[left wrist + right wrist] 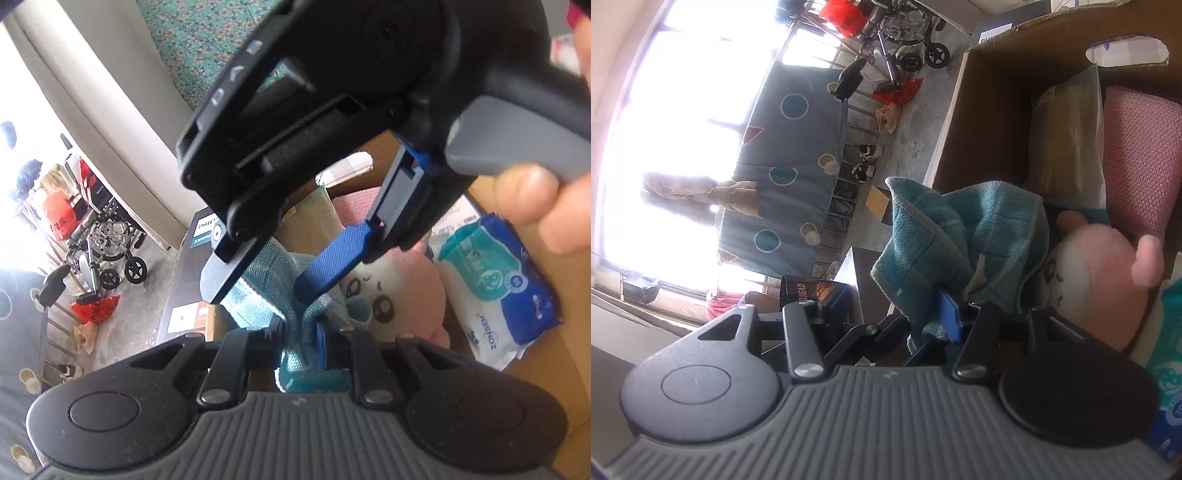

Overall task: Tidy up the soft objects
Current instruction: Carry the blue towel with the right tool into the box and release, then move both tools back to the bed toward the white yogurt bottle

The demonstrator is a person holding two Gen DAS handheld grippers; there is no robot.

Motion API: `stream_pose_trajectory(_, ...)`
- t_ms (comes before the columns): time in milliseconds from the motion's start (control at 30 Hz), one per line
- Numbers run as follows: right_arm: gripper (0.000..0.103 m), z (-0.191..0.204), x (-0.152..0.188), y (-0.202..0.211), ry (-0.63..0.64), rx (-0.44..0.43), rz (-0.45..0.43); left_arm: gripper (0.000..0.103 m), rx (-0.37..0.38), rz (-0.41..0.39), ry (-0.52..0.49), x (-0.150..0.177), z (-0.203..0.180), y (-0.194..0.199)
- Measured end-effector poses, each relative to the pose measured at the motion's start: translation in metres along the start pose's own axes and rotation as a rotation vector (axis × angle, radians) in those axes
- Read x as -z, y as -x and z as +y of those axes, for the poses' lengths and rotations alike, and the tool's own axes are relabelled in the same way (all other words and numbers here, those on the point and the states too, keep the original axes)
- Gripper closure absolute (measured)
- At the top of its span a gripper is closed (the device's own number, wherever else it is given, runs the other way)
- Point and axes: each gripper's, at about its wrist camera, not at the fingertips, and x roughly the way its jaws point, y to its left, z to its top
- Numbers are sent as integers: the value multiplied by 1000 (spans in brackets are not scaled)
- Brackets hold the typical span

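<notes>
A teal towel (275, 280) hangs over an open cardboard box (997, 92). My left gripper (297, 334) is shut on the towel's bunched edge. My right gripper (266, 280) comes in from above in the left wrist view, jaws open around the towel's upper part. In the right wrist view the towel (960, 236) drapes over my right gripper (886, 314), with one blue finger (951, 314) against the cloth and the jaws spread wide. A pink and white plush toy (1100, 280) lies in the box just behind the towel.
The box also holds a pink mesh cushion (1137, 155), a tan plastic-wrapped pack (1067, 136) and a blue and white wipes pack (502, 288). A wheelchair (110, 236), red bags (96, 310) and a covered rack (790, 166) stand on the floor to the left.
</notes>
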Motion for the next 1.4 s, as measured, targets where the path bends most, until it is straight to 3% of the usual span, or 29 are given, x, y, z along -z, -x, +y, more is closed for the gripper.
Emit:
stream_pose_trajectory(167, 49, -1, -1, 17, 17, 53, -61, 86, 18, 78, -91, 0, -22, -18)
stream_pose_trajectory(300, 48, 1, 8, 49, 56, 61, -120, 85, 10, 158, -149, 0, -16, -55)
stream_pose_trajectory(467, 47, 2, 24, 81, 81, 61, -162, 77, -4, 207, -186, 8, -21, -68)
stream_pose_trajectory(633, 46, -3, 39, 109, 98, 61, -183, 46, -12, 176, -174, 13, -12, -54)
stream_pose_trajectory(767, 45, -3, 49, 131, 117, 59, -205, 38, 7, 125, -142, 15, 0, -35)
stream_pose_trajectory(900, 44, -7, 61, 154, 123, 48, -241, 38, 19, 48, -85, 15, 10, -8)
stream_pose_trajectory(967, 44, -8, 70, 169, 131, 49, -270, 45, 16, 20, -65, 15, 13, -5)
stream_pose_trajectory(1000, 44, -8, 75, 176, 134, 54, -284, 55, 14, 21, -65, 15, 12, -7)
stream_pose_trajectory(1033, 44, -9, 79, 183, 136, 59, -296, 64, 16, 30, -67, 14, 11, -11)
stream_pose_trajectory(1133, 44, -14, 91, 200, 127, 73, -328, 75, 28, 84, -57, 8, 6, -33)
stream_pose_trajectory(1400, 44, -33, 135, 233, 96, 117, -390, 79, -4, 224, -88, 4, -4, -92)
